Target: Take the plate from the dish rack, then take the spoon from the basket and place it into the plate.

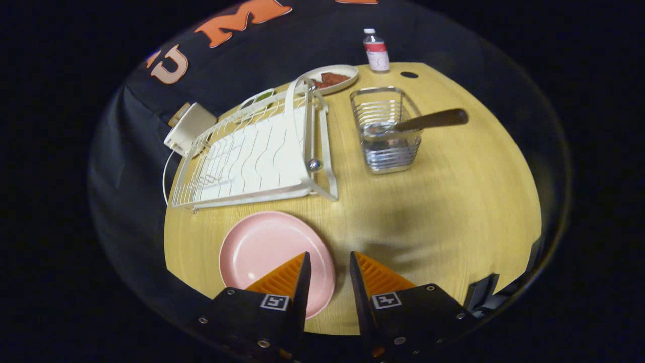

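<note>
Pale pink plate [262,252] under the claw [328,262]; beyond, white dish rack [252,156], silvery wire basket [389,131], brown-handled spoon [428,121], yellow wood-grain table [453,201].

Two plates [262,252] [333,78], one rack [257,151], basket [387,131], spoon [423,122], bottle [376,50]

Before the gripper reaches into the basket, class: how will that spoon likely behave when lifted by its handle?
The spoon looks stiff, so it should not bend. Its handle juts over the wire basket rim, so it may pivot or snag. The smooth handle could slip. The gripper is open, empty.
</note>
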Motion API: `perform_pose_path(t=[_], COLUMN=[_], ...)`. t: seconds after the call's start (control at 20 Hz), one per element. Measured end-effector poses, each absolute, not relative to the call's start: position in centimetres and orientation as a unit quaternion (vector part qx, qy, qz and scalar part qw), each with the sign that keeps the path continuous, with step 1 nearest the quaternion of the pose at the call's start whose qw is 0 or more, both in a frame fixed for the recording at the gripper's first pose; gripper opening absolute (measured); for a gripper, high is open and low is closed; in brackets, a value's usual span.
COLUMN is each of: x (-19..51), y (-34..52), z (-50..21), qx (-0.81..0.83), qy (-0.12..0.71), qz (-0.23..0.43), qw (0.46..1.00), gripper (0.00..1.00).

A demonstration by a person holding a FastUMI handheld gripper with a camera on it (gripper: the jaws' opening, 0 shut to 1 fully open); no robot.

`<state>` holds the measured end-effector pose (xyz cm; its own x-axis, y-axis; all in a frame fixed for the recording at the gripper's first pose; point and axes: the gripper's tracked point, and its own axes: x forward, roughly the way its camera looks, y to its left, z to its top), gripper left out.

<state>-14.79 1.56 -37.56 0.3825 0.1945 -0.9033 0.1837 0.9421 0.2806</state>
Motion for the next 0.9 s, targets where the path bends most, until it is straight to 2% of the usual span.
perform_pose_path(t=[0.1,0.35,0.6,0.9], x=[-13.2,-10.6,-8.7,-3.7], y=[-1.4,-6.1,-8.9,-9.1], z=[-36.0,-34.4,-35.4,-33.8], qx=[0.156,0.162,0.175,0.176], qy=[0.521,0.456,0.405,0.247], qz=[-0.025,-0.079,-0.105,-0.071], qw=[0.839,0.872,0.891,0.95], gripper=[0.57,0.72,0.75,0.76])
